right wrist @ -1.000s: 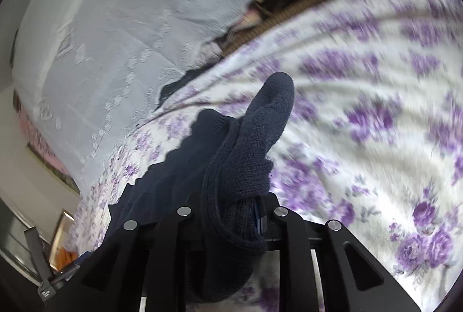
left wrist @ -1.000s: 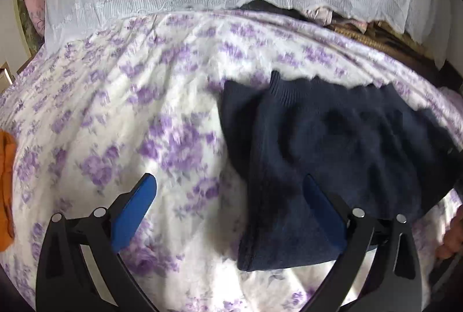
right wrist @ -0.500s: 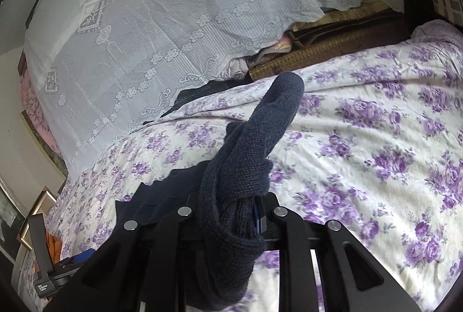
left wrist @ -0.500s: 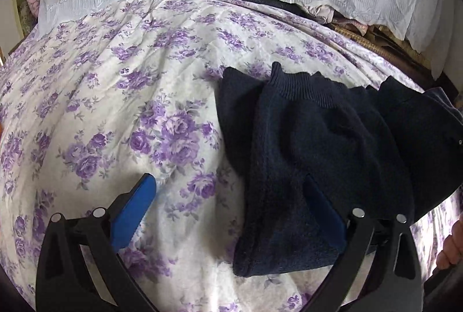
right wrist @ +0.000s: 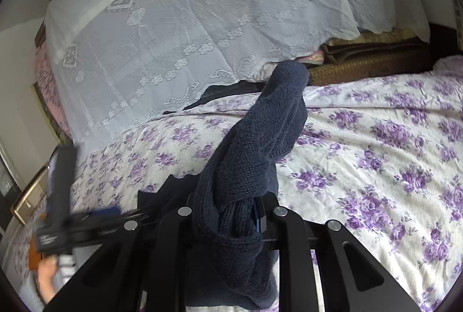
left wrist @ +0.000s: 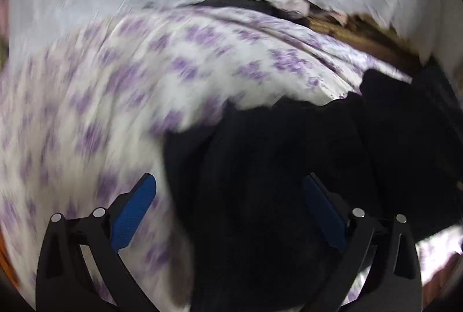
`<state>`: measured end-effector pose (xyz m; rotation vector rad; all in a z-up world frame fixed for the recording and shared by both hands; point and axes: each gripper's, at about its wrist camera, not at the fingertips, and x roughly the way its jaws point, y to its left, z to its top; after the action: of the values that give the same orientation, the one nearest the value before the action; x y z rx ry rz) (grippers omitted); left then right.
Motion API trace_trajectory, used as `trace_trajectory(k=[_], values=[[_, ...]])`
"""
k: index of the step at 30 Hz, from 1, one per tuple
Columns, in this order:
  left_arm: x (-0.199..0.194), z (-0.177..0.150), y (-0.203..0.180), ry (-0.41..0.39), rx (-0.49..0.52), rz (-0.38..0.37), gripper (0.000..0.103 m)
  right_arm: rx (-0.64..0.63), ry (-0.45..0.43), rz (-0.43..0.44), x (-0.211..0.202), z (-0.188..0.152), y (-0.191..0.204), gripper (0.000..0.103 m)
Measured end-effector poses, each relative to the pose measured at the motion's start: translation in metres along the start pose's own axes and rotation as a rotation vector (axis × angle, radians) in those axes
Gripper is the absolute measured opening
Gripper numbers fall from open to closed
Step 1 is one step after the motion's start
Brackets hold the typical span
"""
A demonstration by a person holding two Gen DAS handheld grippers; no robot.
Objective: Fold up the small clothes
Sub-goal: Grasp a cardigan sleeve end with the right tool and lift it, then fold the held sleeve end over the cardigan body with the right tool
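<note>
Right gripper [right wrist: 231, 213] clamped on the navy knit garment [right wrist: 254, 150]: we see 1 bunched section pinched between its 2 jaws, the free end sticking up and away past the fingertips, more knit hanging below the jaws. Left gripper [left wrist: 228, 207] wide open, both blue pads [left wrist: 131, 215] clear of the fabric, nothing pinched. Its view is motion-blurred, so we can't read fine detail.

Garment location: from the left wrist it spreads dark across the near-right part of the floral bedsheet [left wrist: 121, 97], running under the right-hand pad and on to the right edge. Whether it lies flat or partly lifted there, we can't tell.

From the right wrist, the left gripper body [right wrist: 62, 202] shows at near left, blurred, with a hand [right wrist: 46, 274] below it. Something orange [right wrist: 33, 257] sits just beside that hand.

Far side: white lace cloth [right wrist: 185, 22] hangs down to the sheet edge. Brown woven bundle [right wrist: 367, 66] at far right, folded textiles on top of it.
</note>
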<state>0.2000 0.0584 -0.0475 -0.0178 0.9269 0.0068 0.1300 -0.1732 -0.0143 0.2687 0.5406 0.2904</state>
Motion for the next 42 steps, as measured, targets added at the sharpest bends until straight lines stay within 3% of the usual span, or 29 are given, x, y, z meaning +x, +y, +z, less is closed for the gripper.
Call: trace_trajectory(k=[4,9,20,26,29,31,34,37,41,42], values=[[0.029,0.021,-0.03,0.041,0.033,-0.016,0.098,-0.021,0.018,0.022,0.0,-0.003,0.011,0.021],[0.04,0.038,-0.039,0.019,0.037,-0.016,0.098,-0.069,0.038,0.046,0.001,-0.008,0.029,0.021],[0.014,0.045,0.028,-0.086,-0.086,-0.044,0.098,-0.205,0.053,0.065,0.019,-0.015,0.097,0.022],[0.025,0.03,0.064,-0.051,-0.12,-0.011,0.098,-0.309,0.082,0.044,0.037,-0.04,0.131,0.022],[0.042,0.02,0.082,0.007,-0.161,-0.001,0.098,-0.381,0.119,0.016,0.05,-0.058,0.146,0.023],[0.05,0.016,0.097,0.024,-0.199,0.019,0.098,-0.413,0.145,0.01,0.058,-0.068,0.151,0.026],[0.049,0.016,0.116,0.027,-0.272,-0.041,0.098,-0.454,0.204,0.004,0.072,-0.082,0.154,0.032],[0.044,0.013,0.124,0.015,-0.286,-0.01,0.098,-0.523,0.23,0.002,0.075,-0.092,0.16,0.04],[0.033,0.008,0.139,0.007,-0.337,-0.009,0.098,-0.548,0.258,0.097,0.064,-0.092,0.163,0.07],[0.026,0.007,0.144,-0.005,-0.35,-0.002,0.098,-0.553,0.254,0.123,0.057,-0.091,0.163,0.072]])
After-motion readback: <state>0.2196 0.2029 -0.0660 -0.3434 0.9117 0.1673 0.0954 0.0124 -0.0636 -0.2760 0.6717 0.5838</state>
